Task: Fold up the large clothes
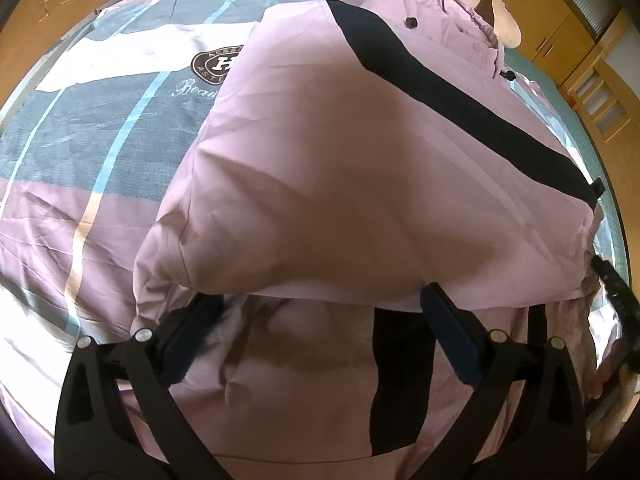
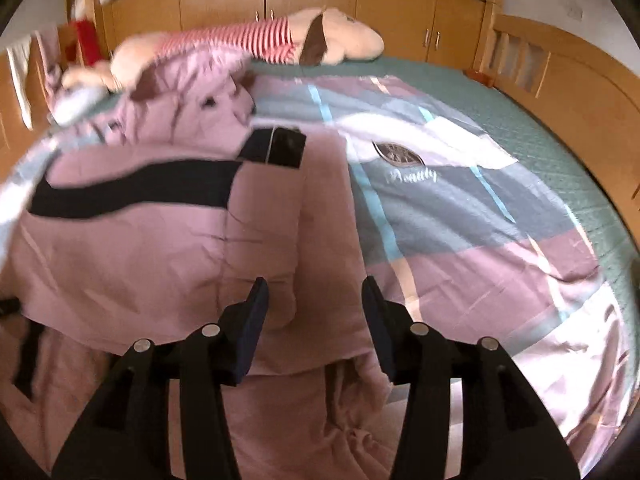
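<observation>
We see the pink jacket (image 1: 340,152) lying folded on the bed (image 1: 80,140). Our left gripper (image 1: 320,304) has its jaws spread wide at the fold's near edge. The right gripper (image 2: 316,292) is also apart, holding nothing.

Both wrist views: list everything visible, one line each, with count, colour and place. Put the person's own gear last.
Jacket: one, pink with black stripes, partly folded on the bed nearest the grippers.
Duvet cover: one, pink, grey and white blocks with light blue lines and a round emblem, spread beneath the jacket.
Bed sheet: one, green, showing at the far bed edges.
Plush toy: one, cream with a red-and-white striped shirt, at the far end of the bed.
Cabinets: several, light wood, along the walls.
Left gripper: one, black, open over the jacket's folded edge.
Right gripper: one, black, open over the jacket's edge.
</observation>
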